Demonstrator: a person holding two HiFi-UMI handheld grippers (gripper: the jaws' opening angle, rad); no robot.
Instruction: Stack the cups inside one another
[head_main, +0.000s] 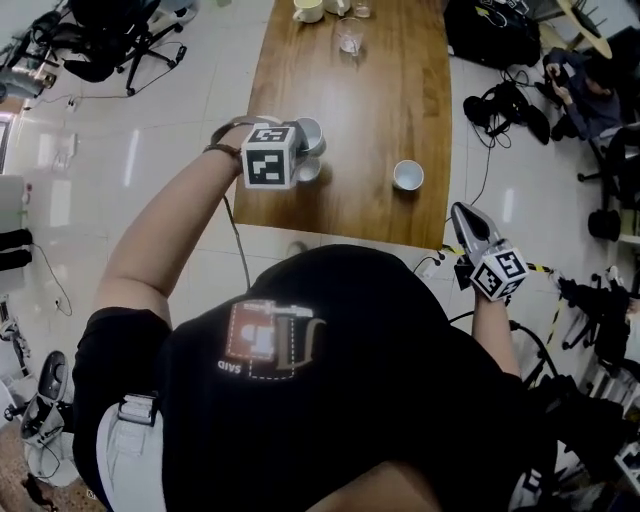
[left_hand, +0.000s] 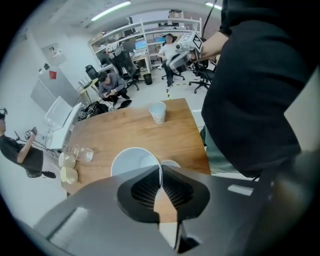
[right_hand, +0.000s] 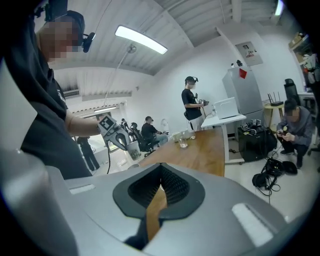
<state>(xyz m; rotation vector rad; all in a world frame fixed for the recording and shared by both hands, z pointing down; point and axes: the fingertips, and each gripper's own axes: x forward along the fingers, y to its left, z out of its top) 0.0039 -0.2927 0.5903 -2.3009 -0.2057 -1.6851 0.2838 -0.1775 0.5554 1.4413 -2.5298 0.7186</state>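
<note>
– What are the left gripper's (left_hand: 161, 172) fingers (left_hand: 145, 189) doing?

– They are clenched on the thin rim of a white cup (left_hand: 132, 160). The wall of the cup runs between the two ribbed pads, and its open mouth shows left of them at the frame's centre.

– Is that cup on the table (head_main: 370, 110)?

– In the right gripper view it hangs from the jaws at centre left and looks clear of the wood. A second white cup (left_hand: 172, 163) shows as a sliver just right of the pads, close beside the held one. A third cup (head_main: 408, 176) stands upright and alone, right of centre in the head view, well apart from both.

– And the right gripper (right_hand: 160, 184)?

– Its fingers (right_hand: 175, 187) are pressed together with nothing between them. In the head view it sits at lower right, past the table's near corner and above the floor.

– Any writing?

– Each gripper carries a marker cube (head_main: 268, 160) with black-and-white square patterns. The person's dark shirt has a printed graphic (head_main: 270, 335), but the small lettering under it is too small to read. A red tag (left_hand: 52, 75) on a grey cabinet and a wall notice (right_hand: 246, 52) cannot be read either.

– What else is on the table?

– Cream cups (head_main: 308, 10) and a clear glass (head_main: 350, 38) at the top edge.
</note>
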